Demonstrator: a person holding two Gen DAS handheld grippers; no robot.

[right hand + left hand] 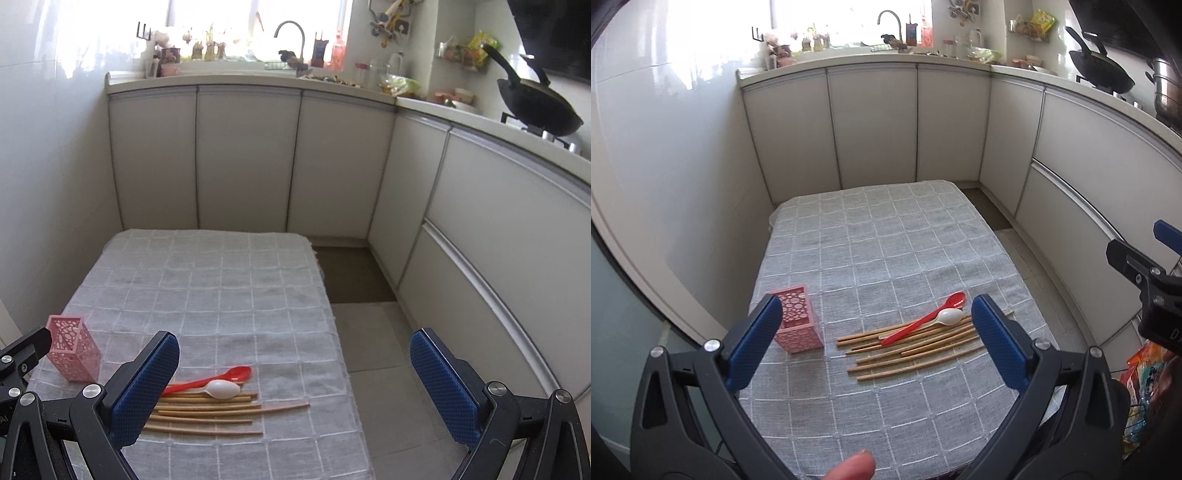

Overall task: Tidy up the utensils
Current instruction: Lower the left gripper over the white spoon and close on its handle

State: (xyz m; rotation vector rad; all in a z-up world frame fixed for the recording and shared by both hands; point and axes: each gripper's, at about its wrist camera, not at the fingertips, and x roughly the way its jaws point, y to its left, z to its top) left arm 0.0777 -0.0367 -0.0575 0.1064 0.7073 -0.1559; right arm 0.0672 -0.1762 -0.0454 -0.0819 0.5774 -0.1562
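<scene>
A pink perforated holder stands upright on the grey checked cloth of the table, near its left edge. Right of it lie several wooden chopsticks in a loose row. A red spoon and a white spoon rest across them. My left gripper hovers open above the near part of the table, holder and utensils showing between its blue fingers. My right gripper is open too, over the table's right edge, empty.
White cabinets wrap around the far and right sides, with a sink tap and clutter on the counter. A black wok sits on the stove at right. Tiled floor lies right of the table. A fingertip shows at the bottom edge.
</scene>
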